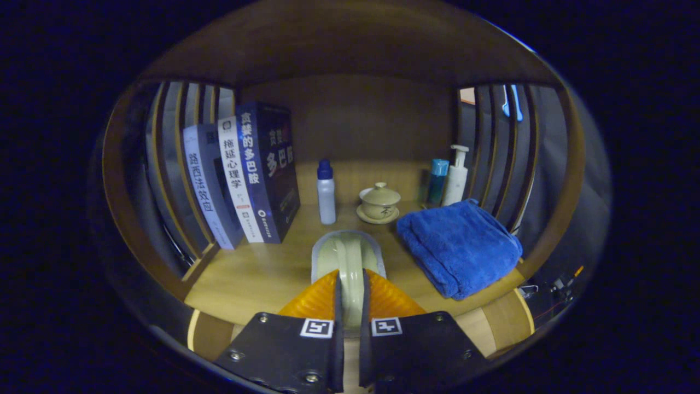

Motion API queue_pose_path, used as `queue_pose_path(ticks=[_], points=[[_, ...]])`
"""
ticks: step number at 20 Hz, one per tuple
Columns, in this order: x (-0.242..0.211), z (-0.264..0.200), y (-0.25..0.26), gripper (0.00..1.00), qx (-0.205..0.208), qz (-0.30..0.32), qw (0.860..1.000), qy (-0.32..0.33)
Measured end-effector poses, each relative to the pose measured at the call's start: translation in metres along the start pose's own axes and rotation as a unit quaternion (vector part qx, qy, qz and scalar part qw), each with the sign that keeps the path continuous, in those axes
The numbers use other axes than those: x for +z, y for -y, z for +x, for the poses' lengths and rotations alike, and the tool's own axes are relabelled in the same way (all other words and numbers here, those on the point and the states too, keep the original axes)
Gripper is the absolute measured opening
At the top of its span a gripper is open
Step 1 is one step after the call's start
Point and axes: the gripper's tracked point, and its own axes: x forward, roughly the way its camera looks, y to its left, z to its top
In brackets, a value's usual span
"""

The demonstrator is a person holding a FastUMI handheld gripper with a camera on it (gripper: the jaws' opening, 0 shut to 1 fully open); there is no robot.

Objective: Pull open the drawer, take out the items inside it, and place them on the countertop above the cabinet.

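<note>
From the gripper view, the gripper (350, 284) has its two fingers drawn close together, clamped on the near end of a pale green spoon-shaped dish (348, 254) with a grey rim. Both fingers press its sides, and its rounded bowl sticks out just ahead of them, low over the wooden countertop (257, 273). Beyond the dish stand a small white bottle (326, 192) with a blue cap and, right of it, a lidded teacup (379, 203) on a saucer. A folded blue towel (458, 247) lies to the right, near the fingers. Far right are a teal bottle (437, 180) and a white pump bottle (456, 176). Upright books (246, 175) lean at the left
</note>
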Motion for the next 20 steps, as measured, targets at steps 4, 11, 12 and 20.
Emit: queue_pose_path(ticks=[4, 11, 12, 20], points=[[0.007, 0.018, 0.005, 0.11, -0.009, 0.008, 1.000, 0.007], [0.013, 0.054, 0.015, 0.13, -0.018, 0.015, 1.000, 0.020], [0.016, 0.057, 0.015, 0.16, -0.016, 0.018, 0.999, 0.024], [0.011, 0.068, 0.028, 0.48, -0.030, 0.021, 0.999, 0.022]])
